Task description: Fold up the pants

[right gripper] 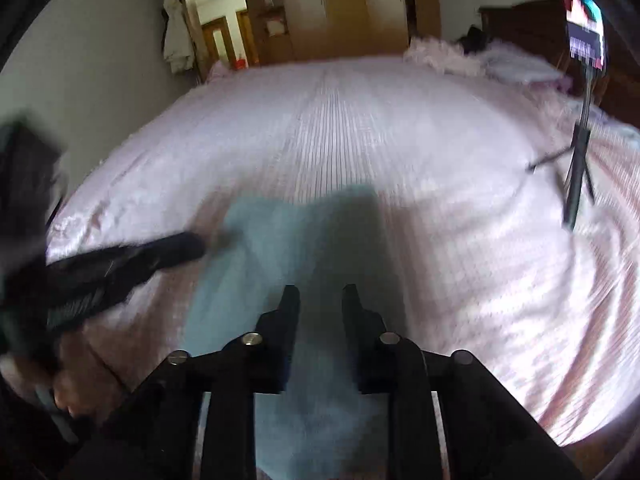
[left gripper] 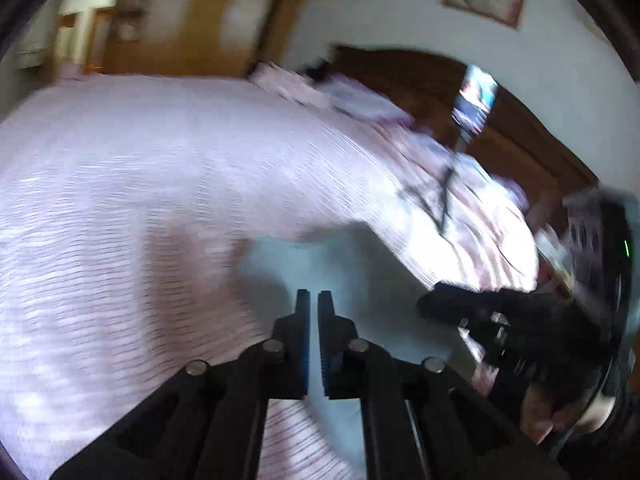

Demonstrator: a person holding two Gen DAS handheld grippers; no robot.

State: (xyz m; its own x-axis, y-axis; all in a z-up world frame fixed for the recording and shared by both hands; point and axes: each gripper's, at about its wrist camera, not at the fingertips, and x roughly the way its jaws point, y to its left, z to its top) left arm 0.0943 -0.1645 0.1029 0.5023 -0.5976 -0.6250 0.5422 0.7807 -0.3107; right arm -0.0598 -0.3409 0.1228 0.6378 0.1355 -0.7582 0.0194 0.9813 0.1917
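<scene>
Pants, pale blue, lie flat on the pink bedspread under both tools. Left tool is nearly closed, gripping nothing; right tool is parted and empty. Folding looks barely begun; blur hides any creases.

left tool nearly closed, empty | over pale blue pants, blurred | pink bed | right tool alongside

Black two-finger grippers, silver pivot screws, blue-lined fingers, bare skin
</scene>
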